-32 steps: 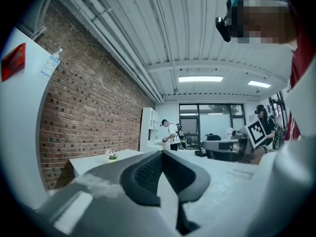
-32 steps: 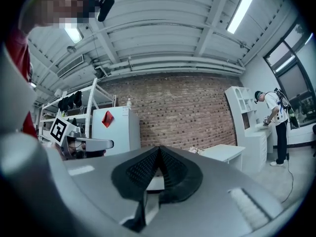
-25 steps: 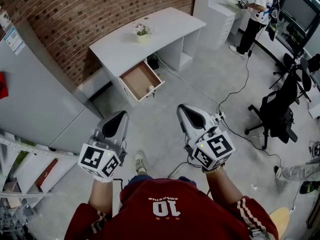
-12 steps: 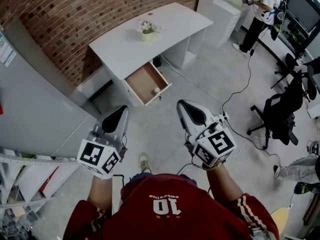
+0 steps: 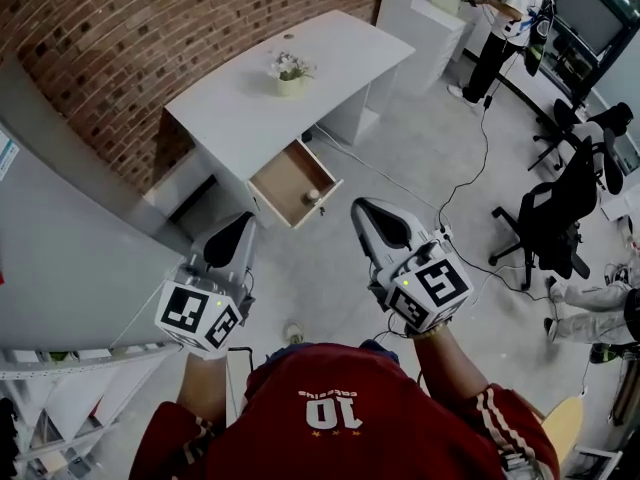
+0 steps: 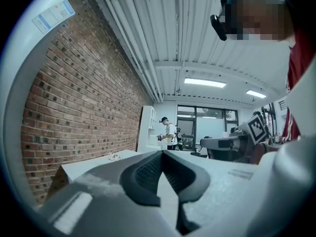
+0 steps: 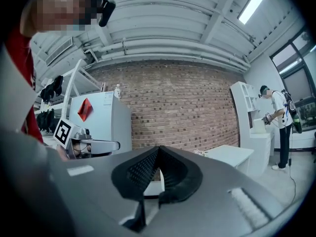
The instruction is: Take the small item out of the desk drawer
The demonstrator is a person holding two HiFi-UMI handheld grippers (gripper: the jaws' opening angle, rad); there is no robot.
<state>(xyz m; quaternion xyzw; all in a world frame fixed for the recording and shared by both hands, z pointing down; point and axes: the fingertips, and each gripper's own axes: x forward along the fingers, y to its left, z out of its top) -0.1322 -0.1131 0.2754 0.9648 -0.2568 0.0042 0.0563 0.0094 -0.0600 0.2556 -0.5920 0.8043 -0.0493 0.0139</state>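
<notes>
A white desk (image 5: 250, 98) stands against the brick wall, and its wooden drawer (image 5: 283, 181) is pulled out. A small pale round item (image 5: 312, 195) lies in the drawer's near right corner. My left gripper (image 5: 231, 230) and right gripper (image 5: 367, 215) are held up side by side in front of me, well short of the desk, both shut with nothing in them. In the left gripper view the jaws (image 6: 162, 153) meet at the tips; the right gripper view shows its jaws (image 7: 158, 149) closed the same way. The desk top (image 7: 231, 154) shows beyond them.
A small potted plant (image 5: 288, 70) sits on the desk. A grey cabinet (image 5: 70, 238) and shelving stand at my left. Cables (image 5: 470, 173) trail over the floor to the right, near black office chairs (image 5: 550, 218). A person (image 5: 497, 13) stands by white cabinets at the far right.
The view has shifted towards the desk; the drawer now lies nearer to the grippers. Both grippers keep the same raised, shut pose.
</notes>
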